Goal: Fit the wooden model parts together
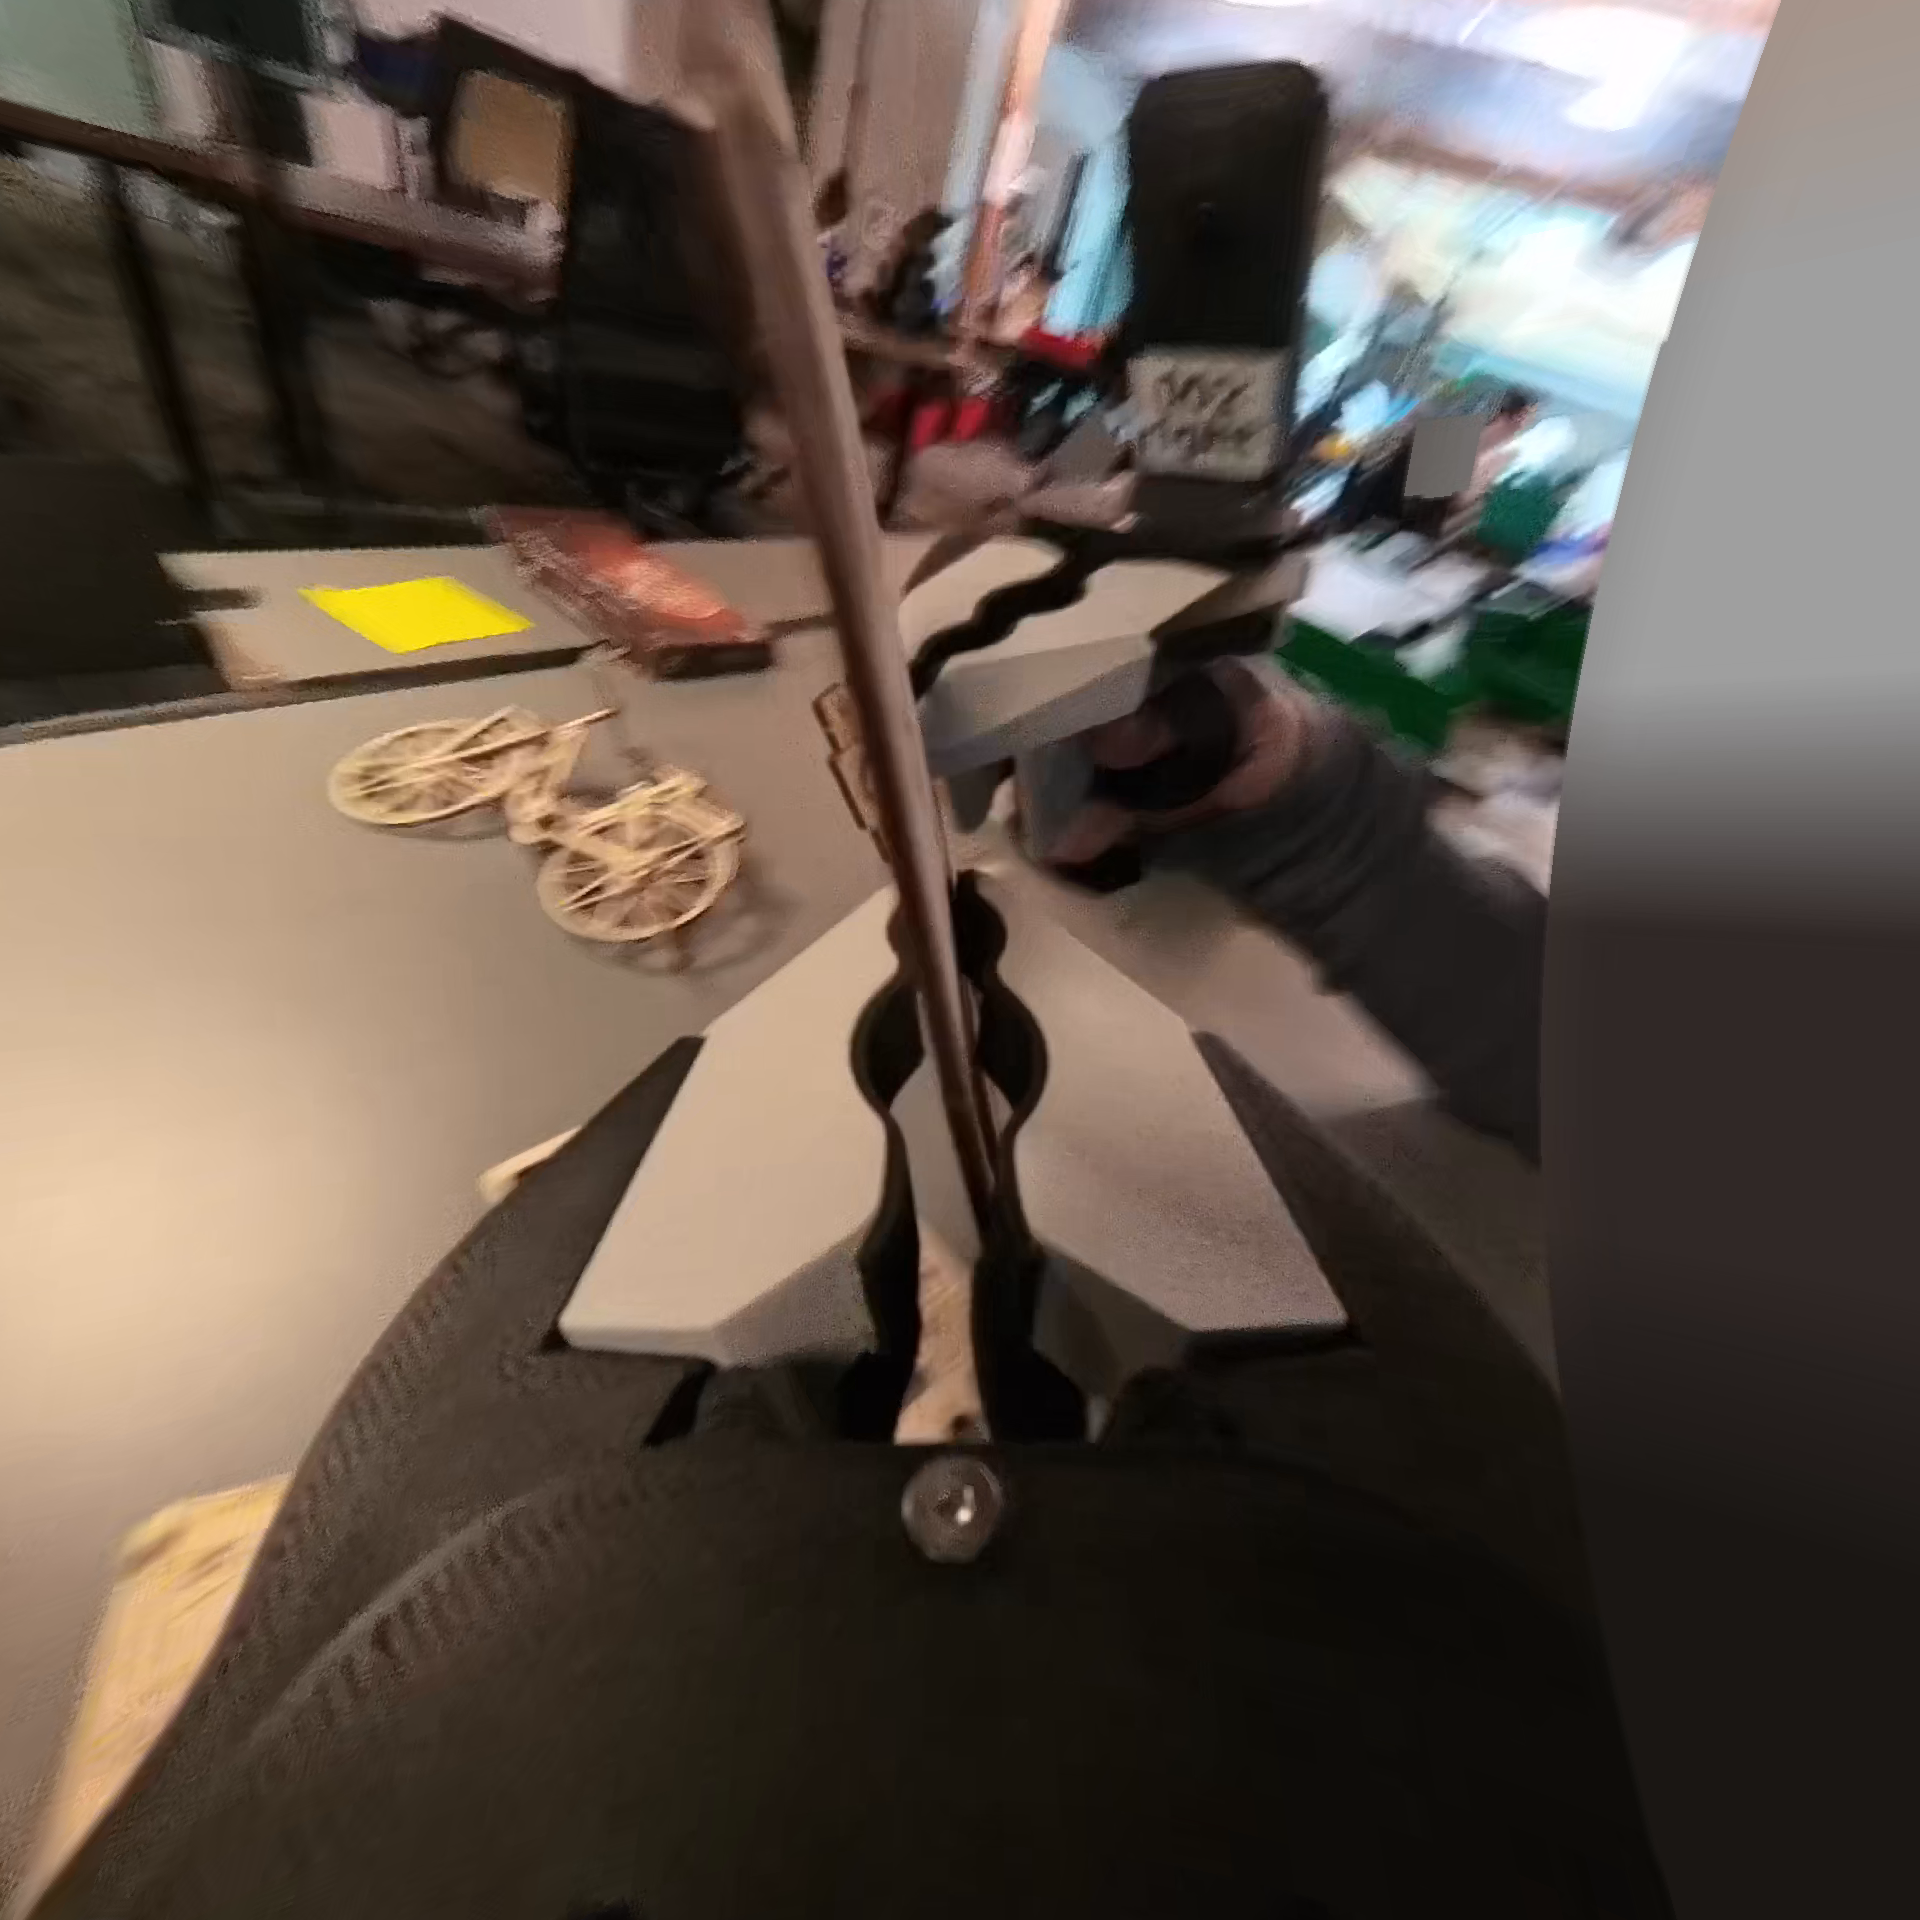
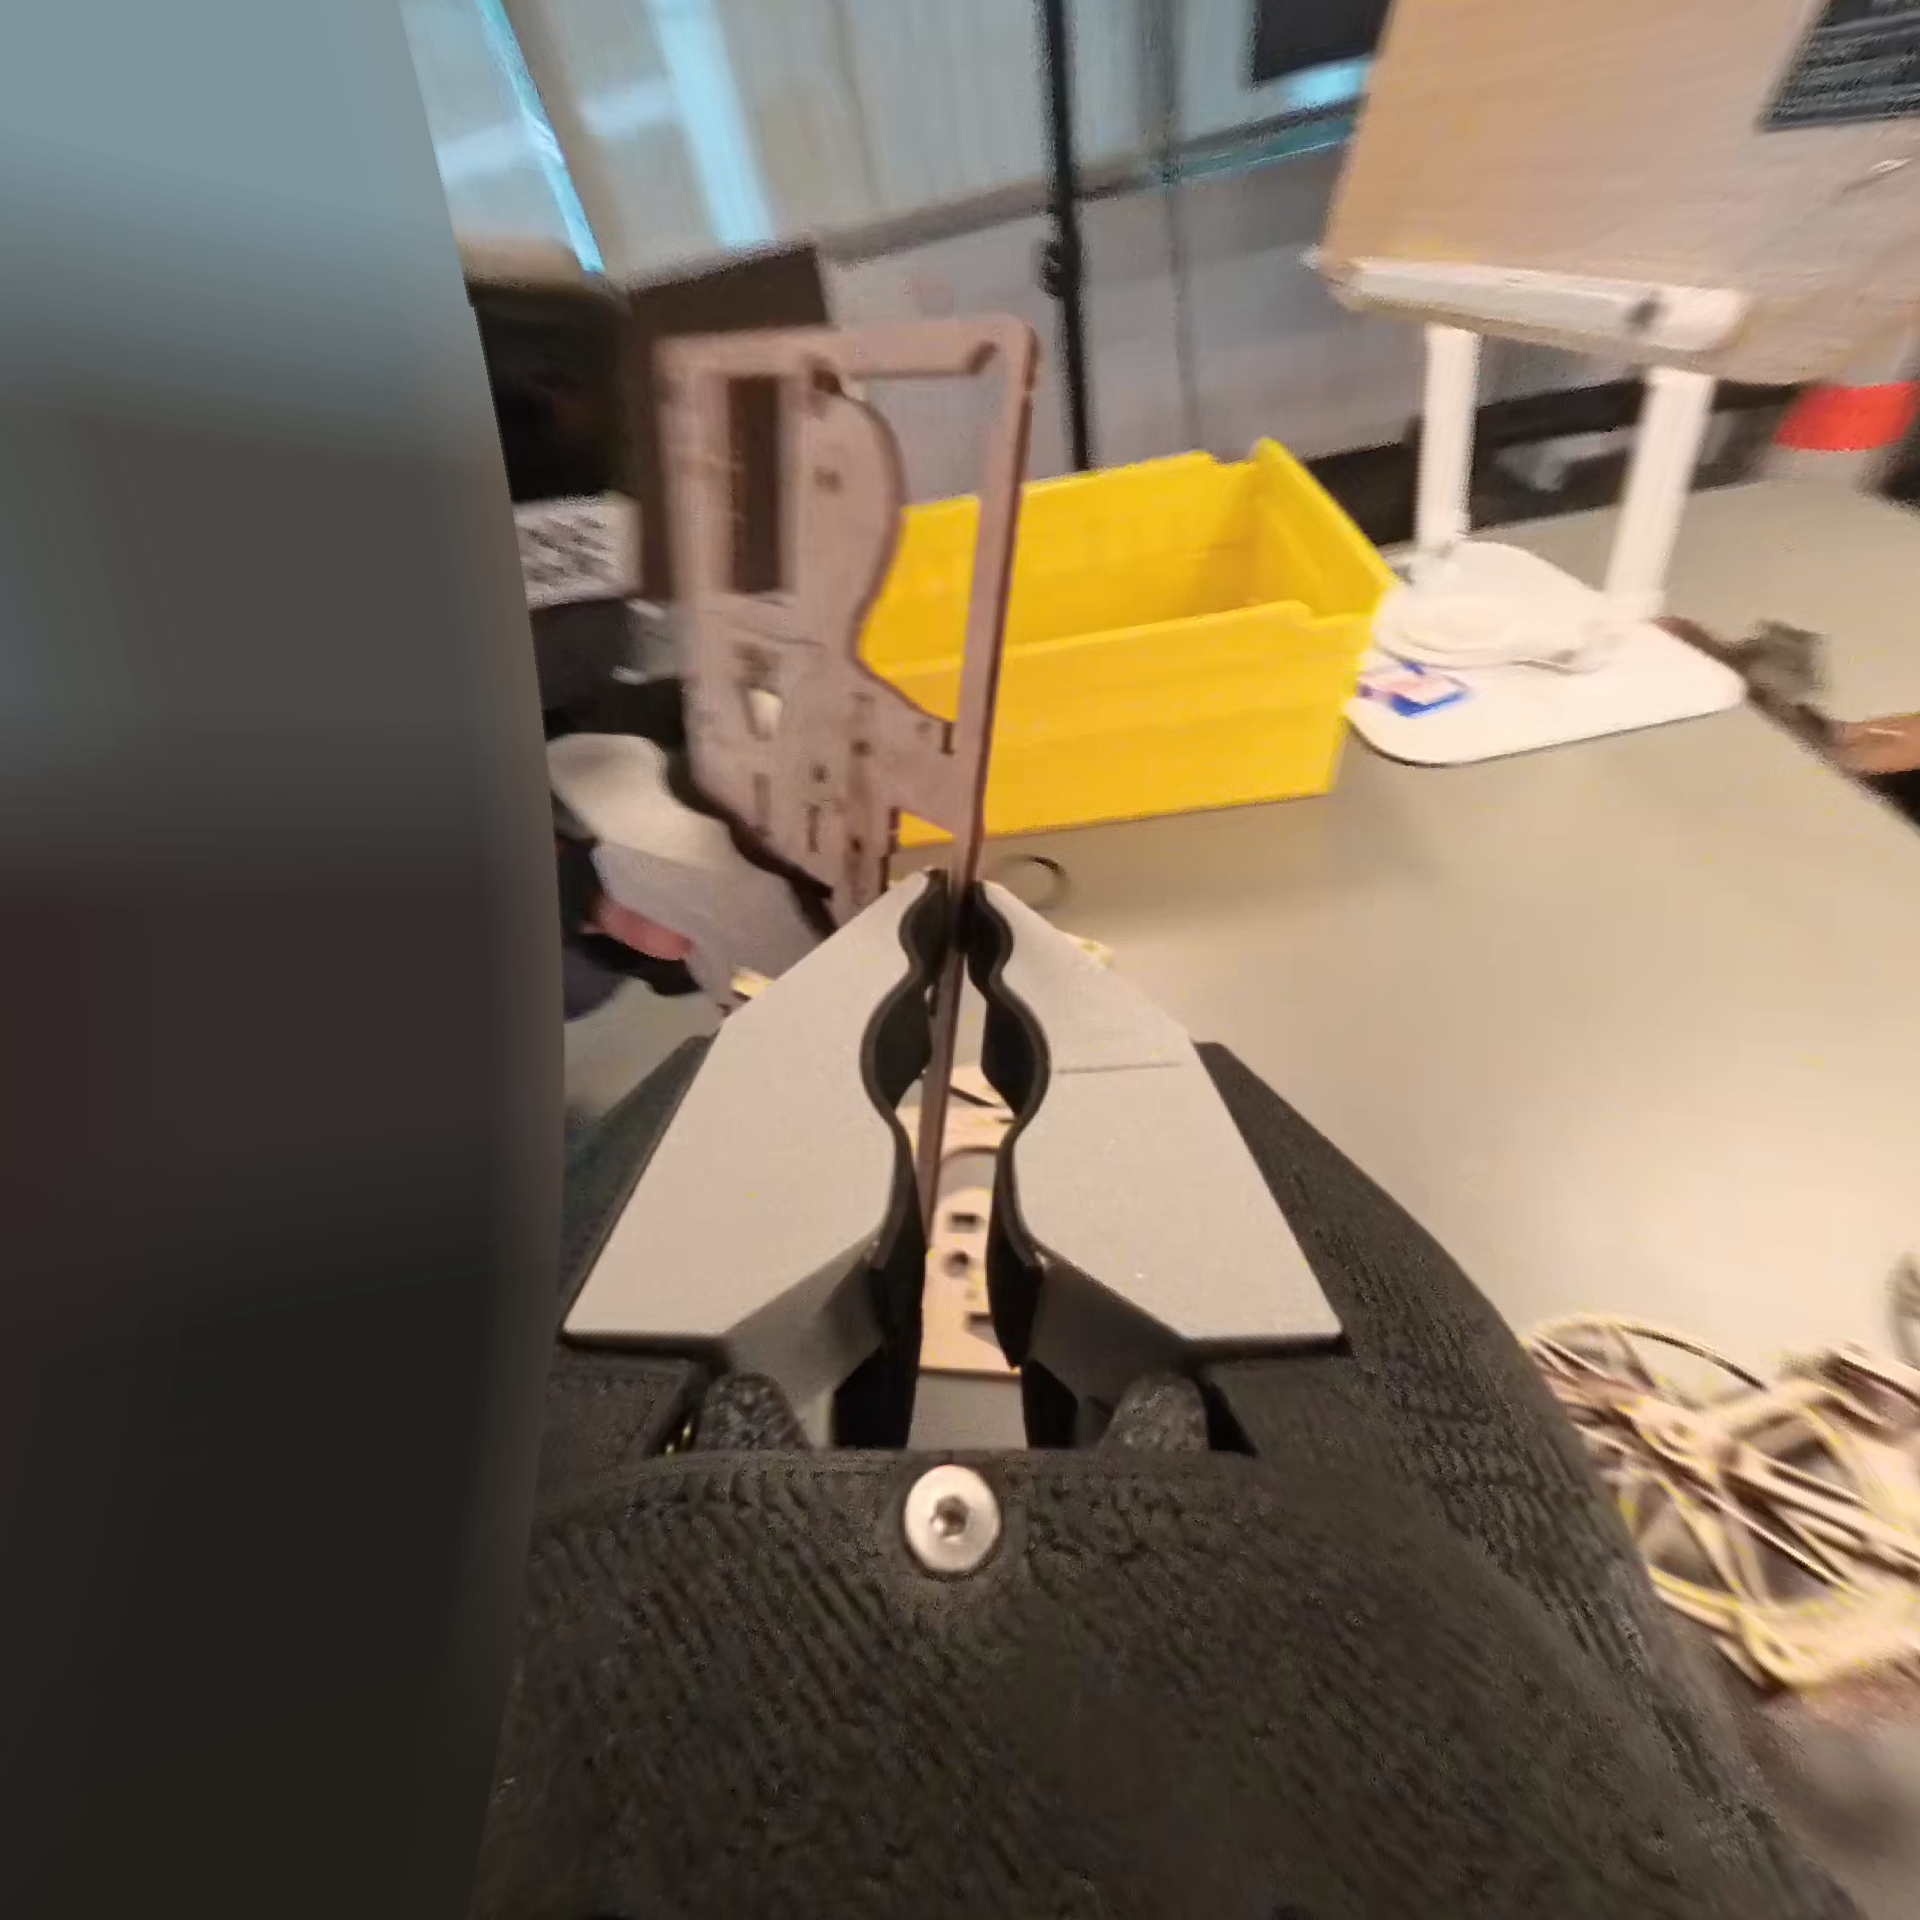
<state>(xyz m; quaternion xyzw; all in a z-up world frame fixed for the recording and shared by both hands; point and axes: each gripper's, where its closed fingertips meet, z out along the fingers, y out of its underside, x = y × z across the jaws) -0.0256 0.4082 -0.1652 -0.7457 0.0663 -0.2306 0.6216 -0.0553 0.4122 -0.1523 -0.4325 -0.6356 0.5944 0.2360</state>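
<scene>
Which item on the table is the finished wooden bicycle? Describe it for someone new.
On the grey table, look just nearer than the yellow square. The wooden bicycle lies flat there: pale, two spoked wheels, unlike the dark wooden sheet the left gripper grips.

Each camera sits close behind its own claw, looking forward low across the tabletop. Both share the thin wooden sheet, seen edge-on.

Blurred wooden bicycle model; wooden sheet's top beyond the frame edge.
</scene>
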